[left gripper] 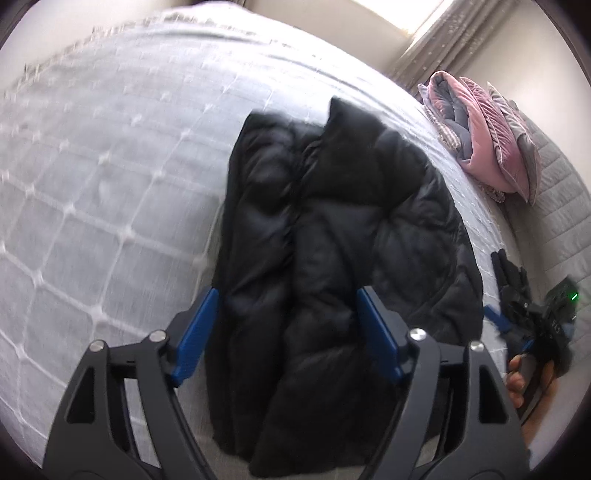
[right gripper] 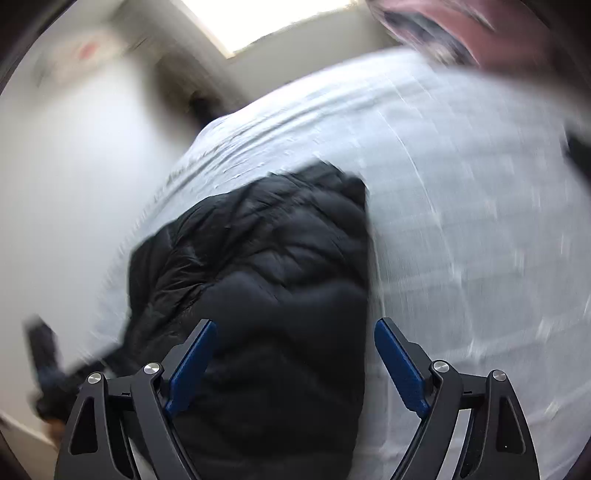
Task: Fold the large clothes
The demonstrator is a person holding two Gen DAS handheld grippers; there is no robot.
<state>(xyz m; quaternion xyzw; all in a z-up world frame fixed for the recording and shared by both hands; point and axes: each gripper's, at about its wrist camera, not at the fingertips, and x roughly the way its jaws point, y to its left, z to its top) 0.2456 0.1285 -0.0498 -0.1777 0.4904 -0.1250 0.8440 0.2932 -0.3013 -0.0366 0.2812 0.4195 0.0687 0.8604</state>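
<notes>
A black puffer jacket (left gripper: 325, 236) lies on the white quilted bedspread (left gripper: 110, 166), its sides folded in toward the middle and its collar pointing away from me. My left gripper (left gripper: 286, 295) hovers over the jacket's near end, blue pads wide apart and touching nothing. At the right edge of the bed, a hand holds my right gripper (left gripper: 511, 280). In the blurred right wrist view, the right gripper (right gripper: 294, 325) stands open above the jacket (right gripper: 266, 280), with no cloth pinched. The left gripper (right gripper: 44, 362) is a dark smear at the lower left.
A pile of pink and grey cushions or bedding (left gripper: 491, 147) sits at the far right of the bed, also seen as pink bedding (right gripper: 480, 29). A curtain and window (left gripper: 443, 33) stand behind. The bedspread (right gripper: 461, 184) stretches wide to the jacket's left and far side.
</notes>
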